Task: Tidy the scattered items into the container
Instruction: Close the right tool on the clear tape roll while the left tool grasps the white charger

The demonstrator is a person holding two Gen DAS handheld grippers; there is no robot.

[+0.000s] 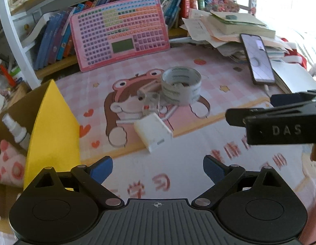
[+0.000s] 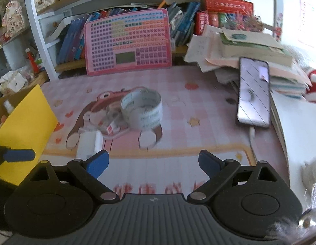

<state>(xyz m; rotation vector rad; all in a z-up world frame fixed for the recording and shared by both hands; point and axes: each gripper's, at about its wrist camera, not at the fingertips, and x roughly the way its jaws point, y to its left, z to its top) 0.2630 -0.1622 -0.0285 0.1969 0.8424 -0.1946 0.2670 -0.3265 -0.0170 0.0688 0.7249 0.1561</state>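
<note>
At the far left sits a cardboard box (image 1: 7, 120) with a yellow flap (image 1: 52, 126) standing up at its near side; inside it lie a small spray bottle (image 1: 16, 129) and a pink plush toy (image 1: 9, 165). Just right of the flap, the left gripper (image 1: 158, 168) hangs over the pink cartoon mat (image 1: 209, 69) with its blue pads spread wide and nothing between them. Ahead of it on the mat lies a white charger block (image 1: 152, 131), tilted, with its cable looping back toward a small clear plastic piece (image 1: 149, 98) and a roll of tape (image 1: 181, 84) that stands on its edge-rim, hole upward, touching that clutter. Behind these a pink button board (image 1: 119, 32) leans against a row of books (image 1: 56, 38) on the shelf. Further right, the right gripper (image 2: 153, 163) also stands released, pads well apart and empty, pointing down at the mat near the tape. At the far right a phone (image 1: 258, 58) with a lit screen leans against a messy pile of papers (image 1: 225, 28).
</note>
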